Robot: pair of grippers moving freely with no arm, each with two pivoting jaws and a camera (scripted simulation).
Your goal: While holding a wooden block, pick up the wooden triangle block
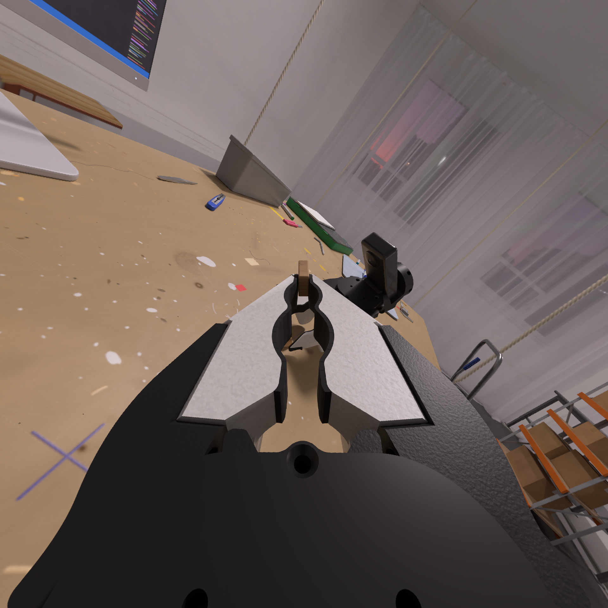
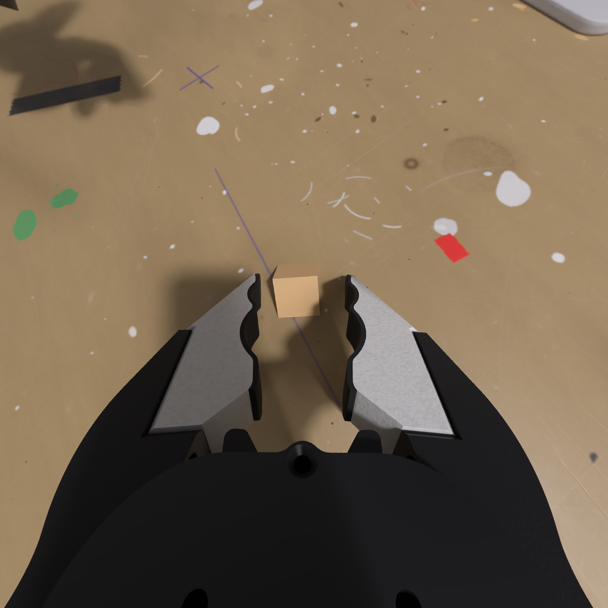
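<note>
Gripping thin wooden block (image 1: 303,279) at fingertips: left gripper (image 1: 303,282), clenched on it, lifted clear of paint-spattered table (image 1: 115,279). Right gripper (image 2: 302,279) released, jaws spread, pointing down at table; light wooden block (image 2: 297,291) rests on surface between its fingertips, touching neither finger. Triangular shape not discernible. Right gripper body (image 1: 378,283) visible near table's far edge, beside left fingertips.

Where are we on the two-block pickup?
Done: the left claw is shut on a small tan wooden block, held above the paint-speckled table. In hand: the right claw is open, fingertips either side of a light wooden block on the table, not touching it. Left: close and lift.
</note>
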